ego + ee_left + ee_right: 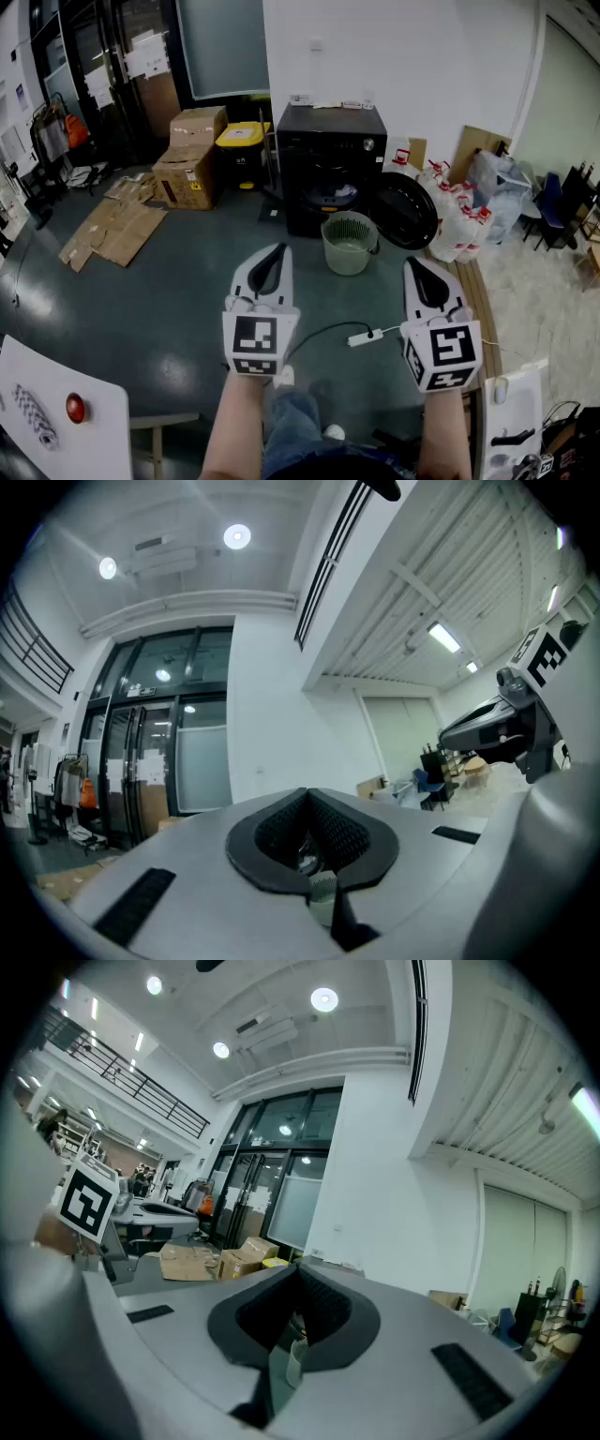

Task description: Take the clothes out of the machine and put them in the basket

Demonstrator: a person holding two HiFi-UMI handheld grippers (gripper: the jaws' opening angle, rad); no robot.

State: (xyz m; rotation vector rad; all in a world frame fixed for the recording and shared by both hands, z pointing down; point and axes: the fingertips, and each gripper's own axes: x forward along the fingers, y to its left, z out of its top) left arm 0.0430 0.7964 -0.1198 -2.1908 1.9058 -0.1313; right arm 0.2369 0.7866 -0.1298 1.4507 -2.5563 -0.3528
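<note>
One black, box-shaped washing machine (328, 155) stands against the white wall, its round door (405, 211) swung open at its right. The clothes (339, 195) show only as a pale bundle inside its drum, too small to make out. One pale green, ribbed plastic basket (349, 246) sits just in front of the machine. Two brown cardboard boxes (190, 173) sit to its left. The left gripper (277, 249) and the right gripper (414, 262) are held well in front of the machine, the jaws of each closed on nothing.

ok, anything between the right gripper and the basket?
Head view: only bare floor between the right gripper and the basket. The white power strip lies nearer the person.
</note>
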